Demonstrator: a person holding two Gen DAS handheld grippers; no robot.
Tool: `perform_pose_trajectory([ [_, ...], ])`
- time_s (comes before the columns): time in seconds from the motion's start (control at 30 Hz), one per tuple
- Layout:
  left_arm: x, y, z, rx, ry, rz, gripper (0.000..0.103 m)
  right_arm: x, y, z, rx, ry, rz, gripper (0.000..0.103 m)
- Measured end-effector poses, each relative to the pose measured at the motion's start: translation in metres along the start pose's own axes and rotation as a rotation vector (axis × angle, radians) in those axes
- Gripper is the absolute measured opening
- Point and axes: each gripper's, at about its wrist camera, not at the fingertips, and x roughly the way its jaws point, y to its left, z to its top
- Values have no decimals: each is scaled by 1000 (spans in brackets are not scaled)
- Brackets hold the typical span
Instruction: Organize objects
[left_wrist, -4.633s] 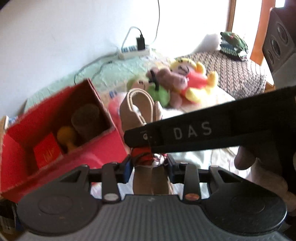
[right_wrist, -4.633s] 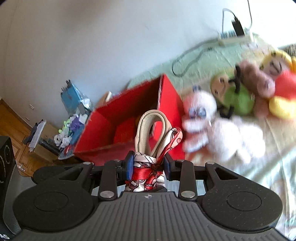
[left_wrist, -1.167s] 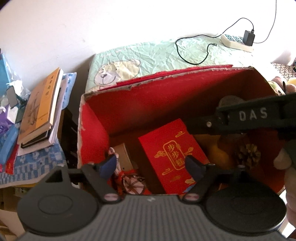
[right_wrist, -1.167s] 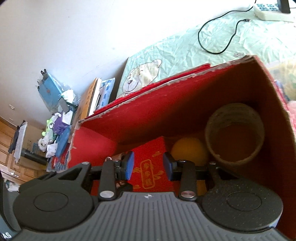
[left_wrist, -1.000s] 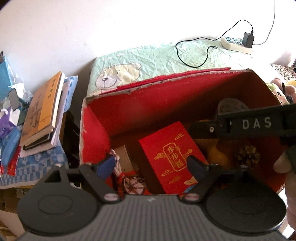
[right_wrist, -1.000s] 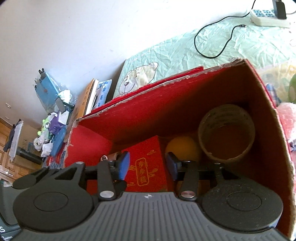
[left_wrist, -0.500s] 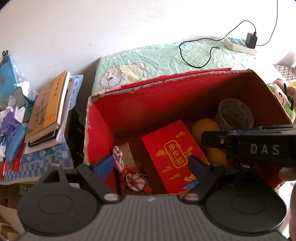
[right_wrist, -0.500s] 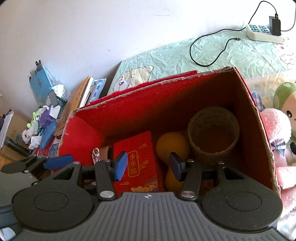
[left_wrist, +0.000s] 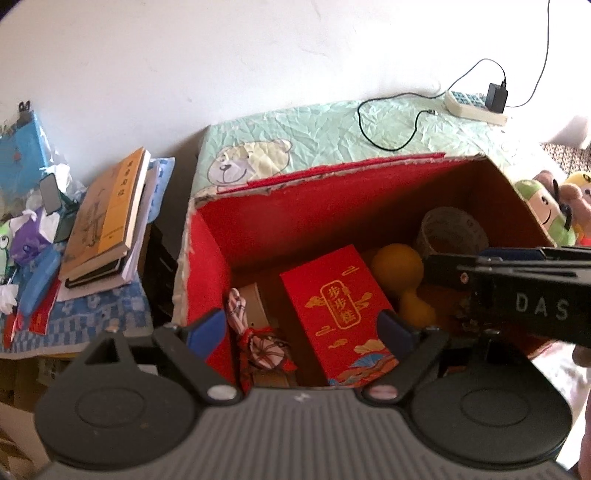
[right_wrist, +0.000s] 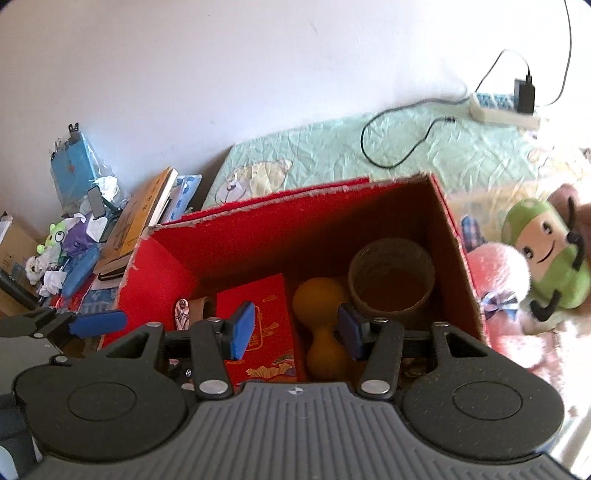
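A red cardboard box (left_wrist: 325, 199) stands open on the bed; it also shows in the right wrist view (right_wrist: 258, 229). Inside lie a beige strap with a red patterned scarf (left_wrist: 258, 336), a red envelope packet (left_wrist: 338, 306), an orange gourd (left_wrist: 402, 280) and a cardboard tape roll (right_wrist: 391, 275). My left gripper (left_wrist: 299, 332) is open and empty above the box's near left part. My right gripper (right_wrist: 295, 330) is open and empty above the envelope packet (right_wrist: 258, 328) and the gourd (right_wrist: 321, 317). The right gripper's side crosses the left wrist view (left_wrist: 517, 295).
Plush toys (right_wrist: 543, 251) lie right of the box on the bed. A power strip with charger and cable (left_wrist: 476, 107) lies on the green sheet at the back. A stack of books (left_wrist: 107, 221) and clutter sit on a side table at the left.
Earlier both grippers held the strap with the scarf over the bed. It now lies in the box. Both grippers have opened and pulled back upward out of the box.
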Motion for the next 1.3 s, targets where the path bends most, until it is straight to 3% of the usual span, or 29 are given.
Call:
perform_pose_trajectory([
  [0.17,-15,0,-4,-44,-19,-12,94,-16,5,-4,-28,-32,-6,54],
  [0.33,-26,-8,-13,-56,-20,58,94,-30,2,-12,-26,-47,3,54],
  [0.8,-59,-43,-45,-116,1,134,94,-73,-14,-42,-63,-57,54,54],
  [1.3,-47,-60,-93,-202,176,185,94,-79,-26,-81,-107,51,98,54],
])
